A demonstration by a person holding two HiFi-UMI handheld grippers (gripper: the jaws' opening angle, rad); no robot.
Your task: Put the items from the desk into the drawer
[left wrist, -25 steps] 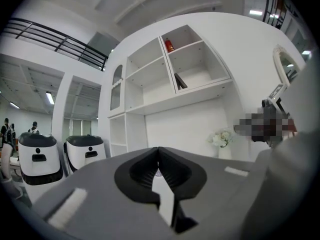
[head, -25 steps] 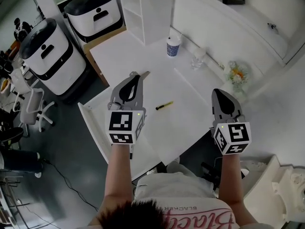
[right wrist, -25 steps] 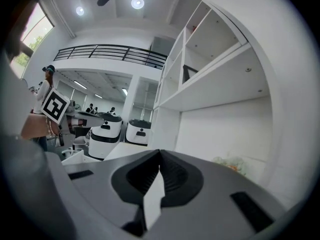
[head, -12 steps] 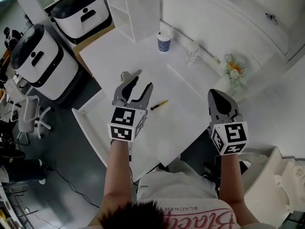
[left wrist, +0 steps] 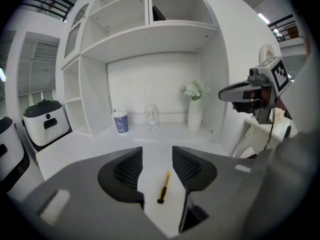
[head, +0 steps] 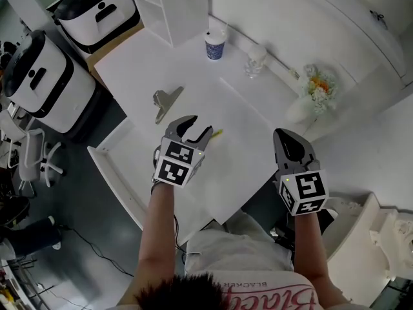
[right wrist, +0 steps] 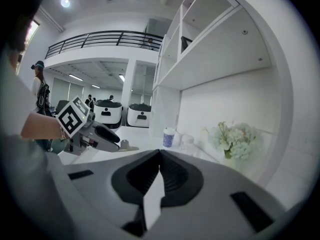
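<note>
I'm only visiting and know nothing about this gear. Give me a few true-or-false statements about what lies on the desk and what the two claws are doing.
1. The left claw is clamped on the yellow cutter. False: its jaws have just been opening and stand apart with nothing between them. The cutter lies on the desk just ahead.
2. The right claw is shut and empty. True.
3. A metal clip lies on the desk. True.
4. The blue cup is tipped on its side. False: it stands upright at the back of the desk.
</note>
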